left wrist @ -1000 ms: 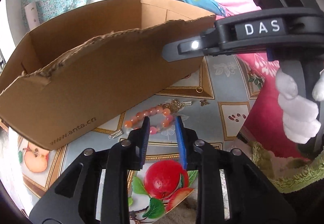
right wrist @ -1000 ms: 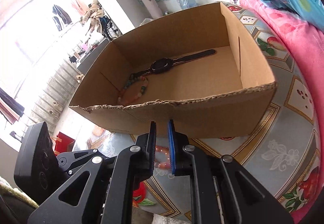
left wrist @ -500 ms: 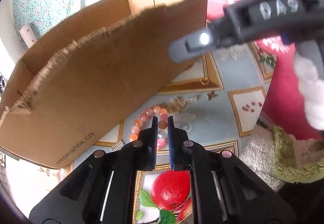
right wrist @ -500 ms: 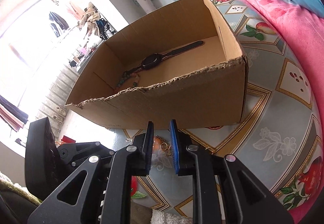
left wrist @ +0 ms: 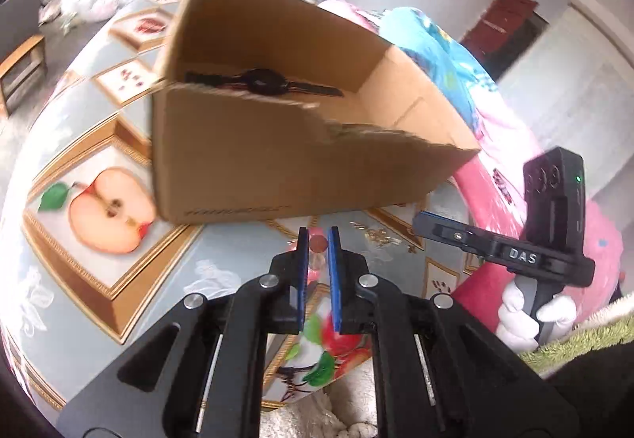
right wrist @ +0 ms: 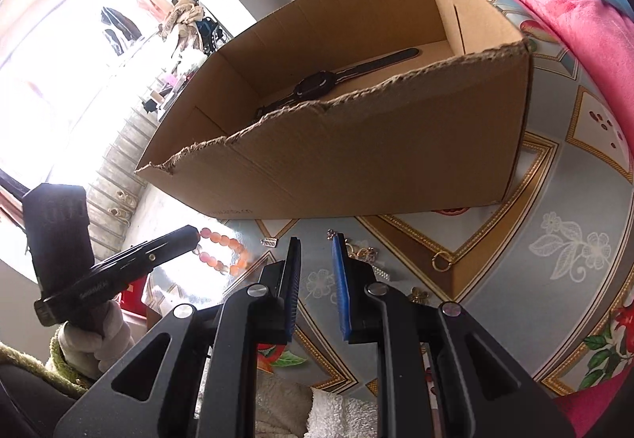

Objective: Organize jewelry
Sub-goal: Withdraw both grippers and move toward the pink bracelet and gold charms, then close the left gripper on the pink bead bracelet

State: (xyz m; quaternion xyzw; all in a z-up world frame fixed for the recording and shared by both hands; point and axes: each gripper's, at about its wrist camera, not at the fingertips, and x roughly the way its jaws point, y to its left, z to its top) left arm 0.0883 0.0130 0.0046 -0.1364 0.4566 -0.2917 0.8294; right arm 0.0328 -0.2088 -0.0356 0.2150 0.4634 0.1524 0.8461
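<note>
My left gripper (left wrist: 317,236) is shut on an orange bead bracelet (left wrist: 318,243) and holds it up off the cloth; the right wrist view shows the bracelet (right wrist: 224,254) hanging from the left gripper (right wrist: 194,234). A torn cardboard box (left wrist: 277,164) stands behind it with a black watch (left wrist: 263,81) inside. My right gripper (right wrist: 316,244) is open over small gold pieces (right wrist: 360,252) on the cloth in front of the box (right wrist: 376,160). The watch (right wrist: 317,83) lies on the box floor. The right gripper (left wrist: 422,220) also shows in the left wrist view.
A fruit-print tablecloth (left wrist: 111,208) covers the table. A gold ring (right wrist: 440,261), a silver charm (right wrist: 270,242) and a small flower piece (right wrist: 416,295) lie on it. Pink and blue bedding (right wrist: 574,2) lies to the right. A green towel (left wrist: 574,347) lies at the near edge.
My left gripper closed on the orange bracelet and lifted it off the cloth, swinging left. My right gripper opened a little wider and came lower over the gold pieces.
</note>
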